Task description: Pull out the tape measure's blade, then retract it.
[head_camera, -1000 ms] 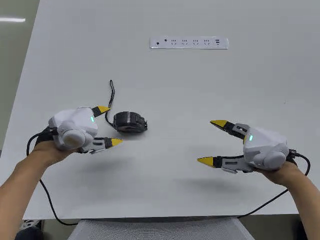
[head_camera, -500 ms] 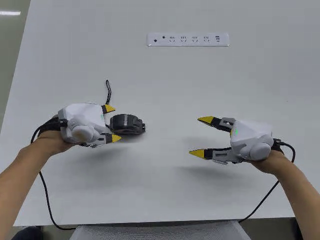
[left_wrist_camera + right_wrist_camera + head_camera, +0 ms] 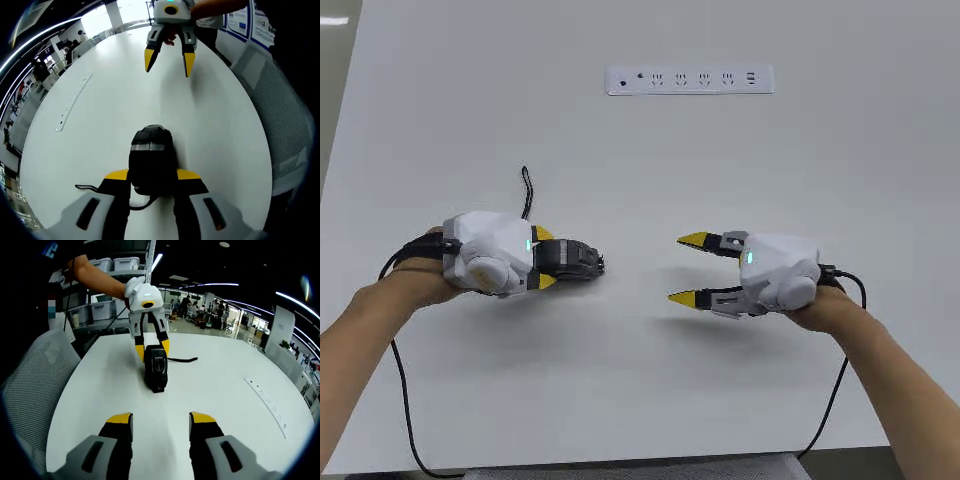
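Tape measure (image 3: pixel 572 258) lies on the white table (image 3: pixel 640 170) left of centre, its long axis running left to right, with the blade not yet drawn out. Left gripper (image 3: pixel 546 258) comes in from the left and straddles the rear of the case, one yellow-tipped jaw on the near flank and one on the far flank. In the left gripper view both tips appear to press the case sides, so it reads as clamped on the case. Right gripper (image 3: pixel 687 268) hovers to the right with its jaws spread wide and nothing between them, pointing left along the same line. Bare table separates its tips from the case's nose. The nose faces right, so the blade's hook would come out towards the right gripper, which makes that the hand placed to take it; the hook itself is too small to make out. The case is compact and rounded, black with darker rubbery-looking panels and a grey band across the top. A thin black wrist strap (image 3: pixel 526 190) trails from its rear towards the far side. A white power strip (image 3: pixel 689 80) sits well apart at the far edge. The table top looks smooth and matte, so the case would likely slide if it were not held.
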`<state>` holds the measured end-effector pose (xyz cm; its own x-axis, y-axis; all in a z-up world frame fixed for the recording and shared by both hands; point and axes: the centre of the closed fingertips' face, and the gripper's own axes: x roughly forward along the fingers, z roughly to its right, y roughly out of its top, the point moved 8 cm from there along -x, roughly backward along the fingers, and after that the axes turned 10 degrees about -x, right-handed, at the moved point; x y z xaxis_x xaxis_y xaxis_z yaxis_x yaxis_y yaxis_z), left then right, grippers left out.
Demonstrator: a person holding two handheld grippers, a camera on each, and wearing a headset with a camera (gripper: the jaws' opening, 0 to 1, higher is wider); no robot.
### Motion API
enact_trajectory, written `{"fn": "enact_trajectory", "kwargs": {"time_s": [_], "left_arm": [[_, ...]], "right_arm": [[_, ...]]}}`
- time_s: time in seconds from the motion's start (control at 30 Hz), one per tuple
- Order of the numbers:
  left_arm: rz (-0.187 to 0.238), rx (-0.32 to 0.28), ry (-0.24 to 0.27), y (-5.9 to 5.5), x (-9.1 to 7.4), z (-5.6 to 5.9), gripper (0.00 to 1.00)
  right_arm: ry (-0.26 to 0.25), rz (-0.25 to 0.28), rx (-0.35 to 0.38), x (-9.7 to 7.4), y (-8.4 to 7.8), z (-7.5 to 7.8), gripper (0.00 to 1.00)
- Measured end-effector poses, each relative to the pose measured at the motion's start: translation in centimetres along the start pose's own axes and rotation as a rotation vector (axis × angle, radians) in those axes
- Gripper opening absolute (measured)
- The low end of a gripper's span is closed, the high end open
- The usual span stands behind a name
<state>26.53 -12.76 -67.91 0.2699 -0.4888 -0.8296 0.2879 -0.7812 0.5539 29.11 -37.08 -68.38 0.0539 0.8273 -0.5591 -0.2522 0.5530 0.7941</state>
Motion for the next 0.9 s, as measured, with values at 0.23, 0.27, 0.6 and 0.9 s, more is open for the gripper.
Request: {"fn": "enact_trajectory", "kwargs": {"time_s": [0.23, 0.27, 0.6, 0.9], "left_arm": [[0.003, -0.037, -0.022, 0.0, -0.1, -0.2, 0.28], [0.001, -0.04, -0.025, 0.0, -0.1, -0.2, 0.28], [-0.005, -0.071, -0.034, -0.3, 0.2, -0.3, 0.27], [0.006, -0.088, -0.044, -0.5, 0.4, -0.5, 0.26]], "right_arm": [[0.041, 0.014, -0.008, 2.5, 0.0, 0.7, 0.4], [0.045, 0.016, -0.006, 2.7, 0.0, 0.8, 0.39], [0.109, 0.041, -0.005, 6.2, 0.3, 1.2, 0.35], [0.153, 0.049, -0.011, 8.3, 0.3, 1.4, 0.3]]}}
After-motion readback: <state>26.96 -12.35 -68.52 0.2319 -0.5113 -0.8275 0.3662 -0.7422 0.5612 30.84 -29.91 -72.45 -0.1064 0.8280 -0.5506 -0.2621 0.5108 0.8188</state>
